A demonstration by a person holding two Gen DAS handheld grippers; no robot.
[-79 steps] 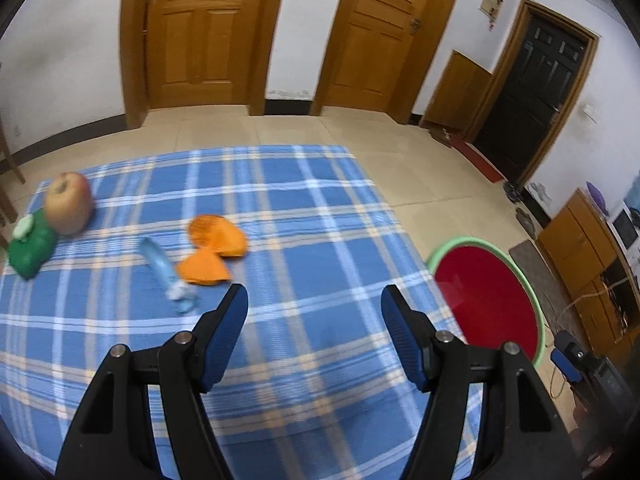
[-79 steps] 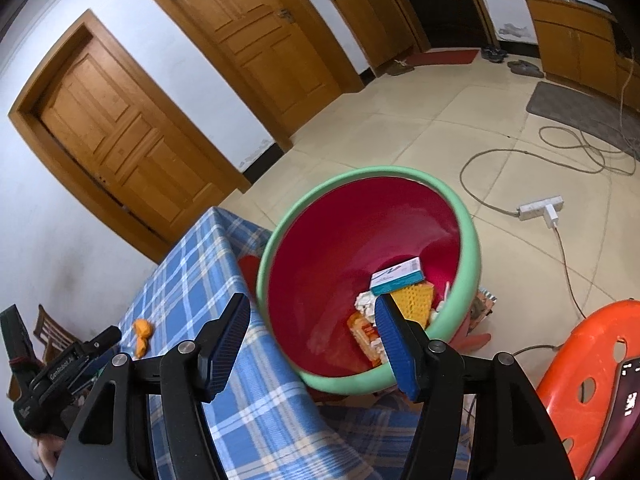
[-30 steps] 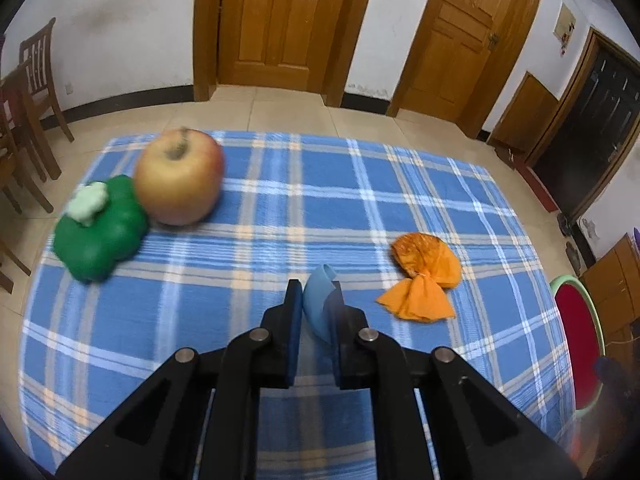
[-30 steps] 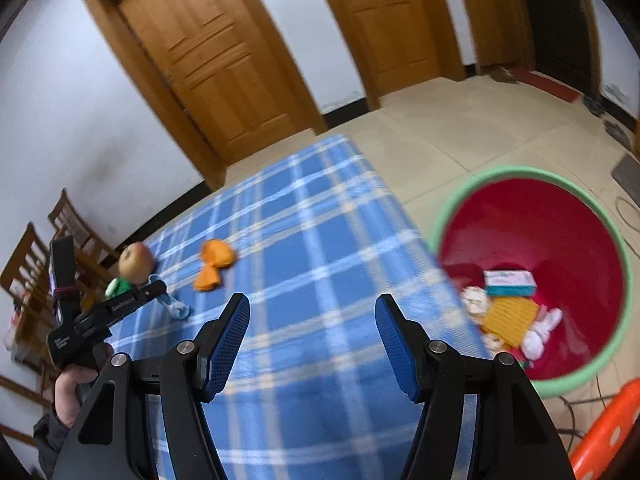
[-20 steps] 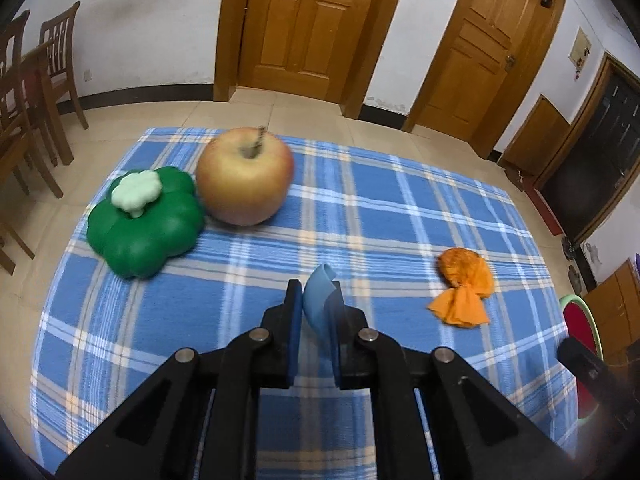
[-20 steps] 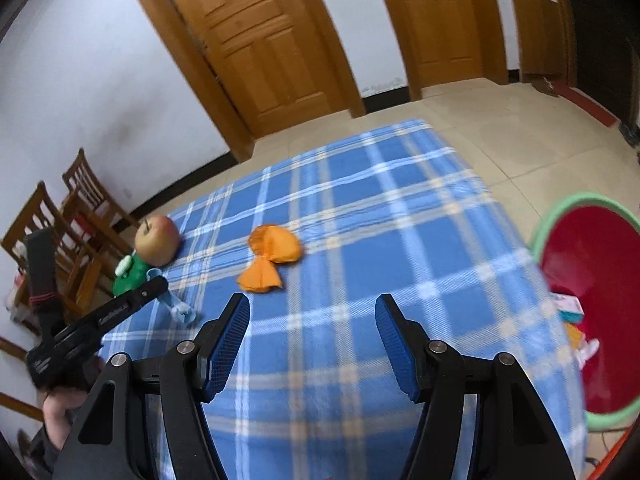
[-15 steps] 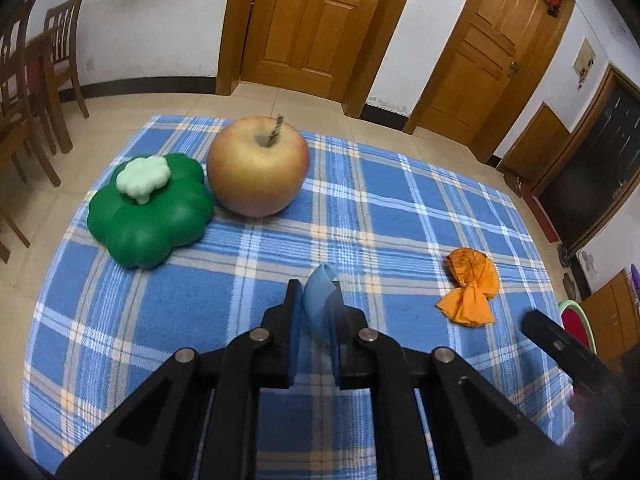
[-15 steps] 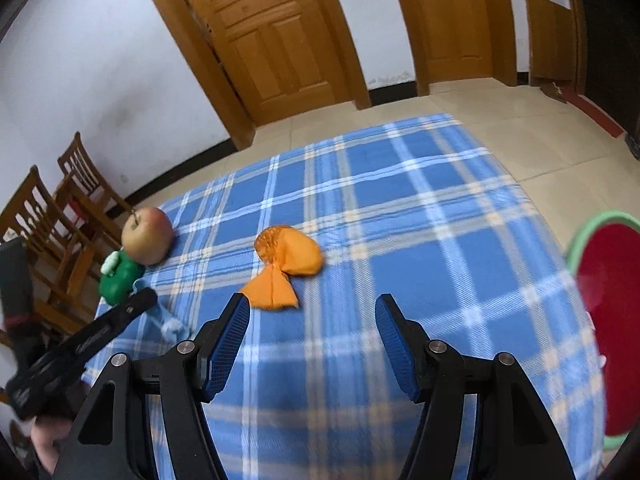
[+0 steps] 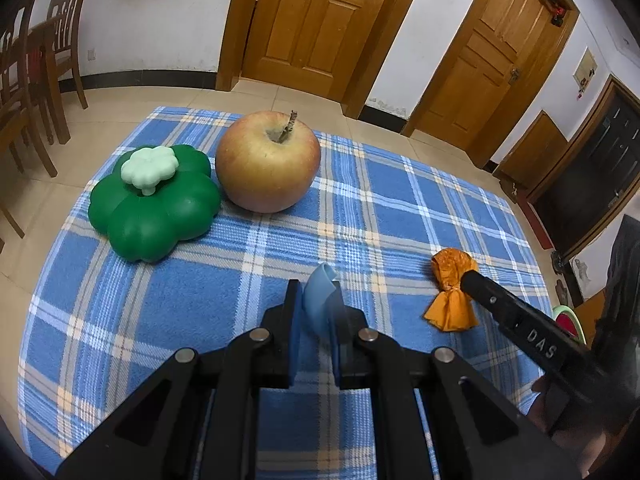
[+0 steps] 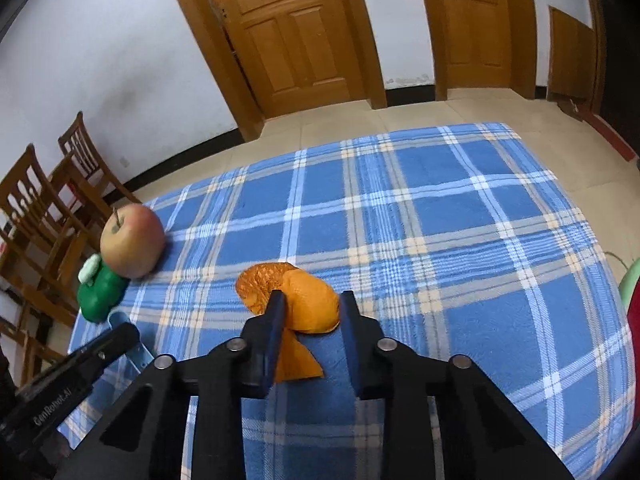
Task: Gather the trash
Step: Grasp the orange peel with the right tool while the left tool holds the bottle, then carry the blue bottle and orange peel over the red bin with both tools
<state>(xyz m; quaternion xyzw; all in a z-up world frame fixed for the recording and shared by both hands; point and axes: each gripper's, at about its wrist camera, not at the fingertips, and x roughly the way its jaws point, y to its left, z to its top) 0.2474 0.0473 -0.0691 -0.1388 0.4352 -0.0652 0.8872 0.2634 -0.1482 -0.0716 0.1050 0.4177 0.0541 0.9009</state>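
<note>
My left gripper [image 9: 316, 312] is shut on a light blue wrapper [image 9: 319, 300] just above the blue plaid tablecloth [image 9: 400, 208]. An orange crumpled wrapper [image 10: 298, 306] lies on the cloth between the fingers of my right gripper [image 10: 308, 320], which has closed in around it; the jaws sit at its sides. The orange wrapper also shows in the left wrist view [image 9: 452, 284], with the right gripper's finger [image 9: 520, 324] against it. The left gripper's finger [image 10: 72, 376] shows at the lower left of the right wrist view.
A red-yellow apple [image 9: 268, 164] and a green clover-shaped container [image 9: 154, 200] stand at the cloth's far left. The green-rimmed red bin [image 10: 630, 292] is off the table's right edge. Wooden chairs [image 10: 44, 200] stand to the left, doors behind.
My right gripper moved from over the bin to the orange wrapper and narrowed around it. My left gripper closed on the blue wrapper earlier and has shifted slightly left with it.
</note>
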